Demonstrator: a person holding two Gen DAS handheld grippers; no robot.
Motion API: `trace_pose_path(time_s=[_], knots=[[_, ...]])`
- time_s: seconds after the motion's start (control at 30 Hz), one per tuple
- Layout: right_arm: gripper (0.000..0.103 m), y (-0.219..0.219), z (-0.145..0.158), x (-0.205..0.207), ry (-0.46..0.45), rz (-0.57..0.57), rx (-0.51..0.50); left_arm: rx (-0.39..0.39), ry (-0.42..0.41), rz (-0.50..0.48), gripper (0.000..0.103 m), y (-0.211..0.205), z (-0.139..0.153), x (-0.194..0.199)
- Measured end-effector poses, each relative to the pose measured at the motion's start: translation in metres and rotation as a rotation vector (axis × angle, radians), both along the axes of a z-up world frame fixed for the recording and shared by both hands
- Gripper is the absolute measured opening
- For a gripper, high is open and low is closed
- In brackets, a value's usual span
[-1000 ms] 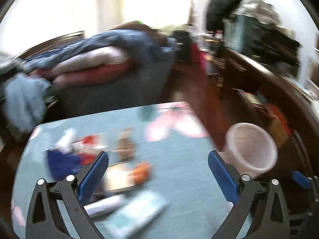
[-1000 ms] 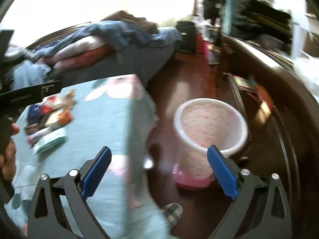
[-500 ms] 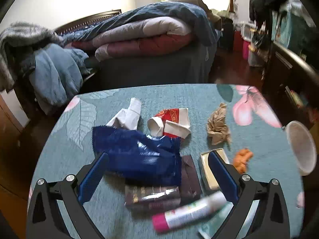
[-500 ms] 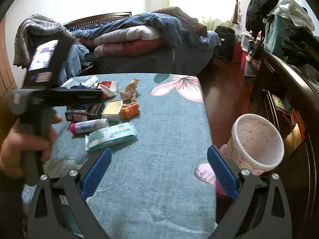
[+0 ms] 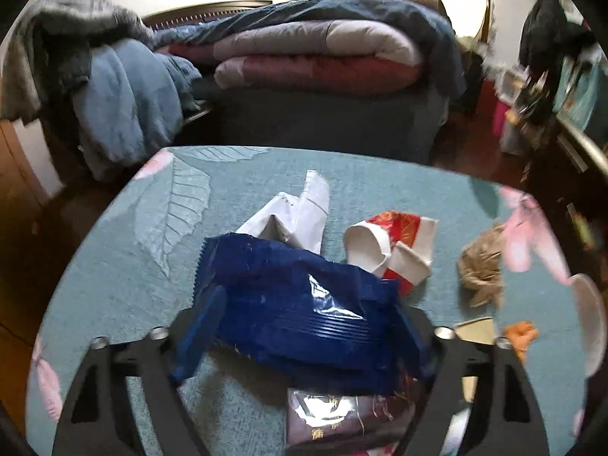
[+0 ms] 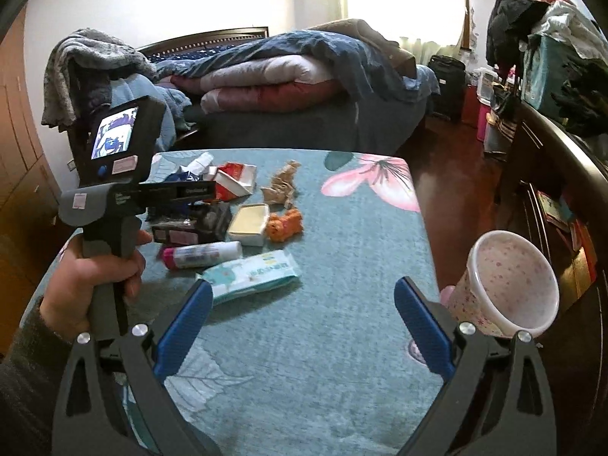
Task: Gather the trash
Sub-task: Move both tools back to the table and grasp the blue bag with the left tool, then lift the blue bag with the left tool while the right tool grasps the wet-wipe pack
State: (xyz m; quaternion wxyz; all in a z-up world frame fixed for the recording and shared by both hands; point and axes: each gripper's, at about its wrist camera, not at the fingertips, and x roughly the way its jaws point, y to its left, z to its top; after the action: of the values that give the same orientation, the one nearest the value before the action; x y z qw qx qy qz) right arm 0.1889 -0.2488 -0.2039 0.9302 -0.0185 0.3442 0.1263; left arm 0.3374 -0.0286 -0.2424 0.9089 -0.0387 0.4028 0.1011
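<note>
left gripper is spread wide with the blue wrapper sitting right between its fingers, lined up for a grab. right gripper hangs wide and empty, pink bin just past its right finger
</note>
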Motion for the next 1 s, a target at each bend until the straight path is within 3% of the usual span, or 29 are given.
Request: trace_pose_path(time_s=[0.17,0.27,0.37,0.47,0.73,1.0], knots=[[0.095,0.017,0.002,-0.002,-0.003,0.024,-0.013,-0.063,-0.070,-0.033,0.034,0.017,0.016,-0.020],[0.094,0.029,0.002,-0.002,0.000,0.035,-0.017,-0.137,-0.124,-0.065,0.023,0.032,0.028,-0.039],[0.093,0.037,-0.001,0.002,0.018,0.042,-0.009,-0.199,-0.173,-0.096,0.021,0.046,0.038,-0.059],[0.093,0.044,-0.011,0.011,0.056,0.037,-0.003,-0.203,-0.213,-0.114,0.018,0.054,0.046,-0.077],[0.093,0.061,-0.042,0.041,0.157,0.042,-0.028,-0.210,-0.258,-0.138,0.017,0.063,0.057,-0.107],[0.092,0.080,-0.061,0.066,0.189,0.068,-0.098,-0.245,-0.261,-0.158,0.017,0.071,0.062,-0.115]])
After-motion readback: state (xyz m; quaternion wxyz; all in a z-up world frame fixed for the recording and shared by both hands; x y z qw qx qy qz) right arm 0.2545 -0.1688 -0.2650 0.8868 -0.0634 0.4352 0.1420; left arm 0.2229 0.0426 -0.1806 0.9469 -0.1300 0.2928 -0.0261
